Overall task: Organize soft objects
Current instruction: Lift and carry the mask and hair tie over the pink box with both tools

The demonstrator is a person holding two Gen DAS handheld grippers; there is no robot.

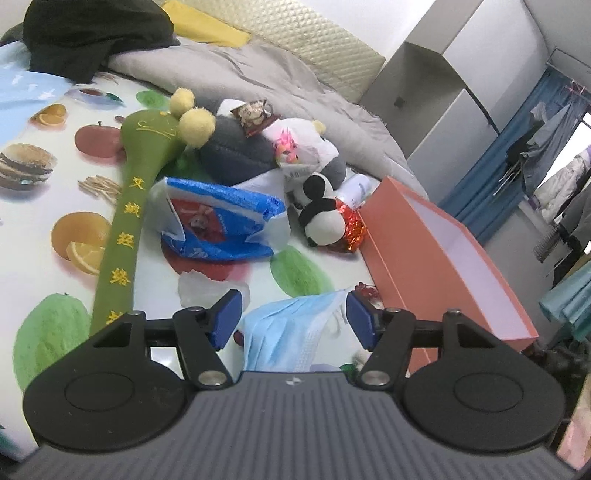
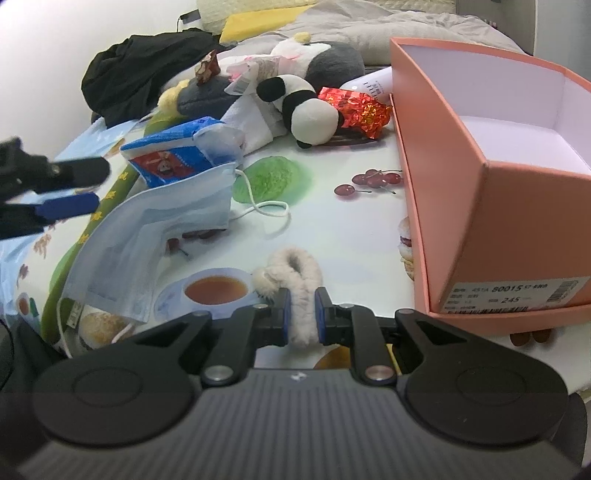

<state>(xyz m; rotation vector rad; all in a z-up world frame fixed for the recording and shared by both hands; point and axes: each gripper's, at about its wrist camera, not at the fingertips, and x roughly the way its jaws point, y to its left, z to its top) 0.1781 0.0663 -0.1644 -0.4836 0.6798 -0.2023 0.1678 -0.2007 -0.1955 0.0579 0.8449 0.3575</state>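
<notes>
My right gripper (image 2: 301,317) is shut on a fluffy white looped strip (image 2: 295,269) that rests on the fruit-print sheet (image 2: 332,229). My left gripper (image 1: 295,314) is open above a light blue face mask (image 1: 288,332); its pads do not touch the mask. In the right wrist view the mask (image 2: 147,229) lies flat with the left gripper (image 2: 66,188) beside it. An open orange box (image 1: 391,273) (image 2: 443,192) stands at the right. A panda plush (image 1: 321,218) (image 2: 306,110), a green plush mallet (image 1: 122,221) and a grey plush (image 1: 229,147) lie in a heap.
A blue and white plastic packet (image 1: 221,221) (image 2: 173,155) and a red foil wrapper (image 1: 351,229) (image 2: 362,110) lie among the toys. A black garment (image 1: 92,33) (image 2: 140,70) and a grey duvet (image 1: 258,74) sit behind. Hanging clothes fill the far right.
</notes>
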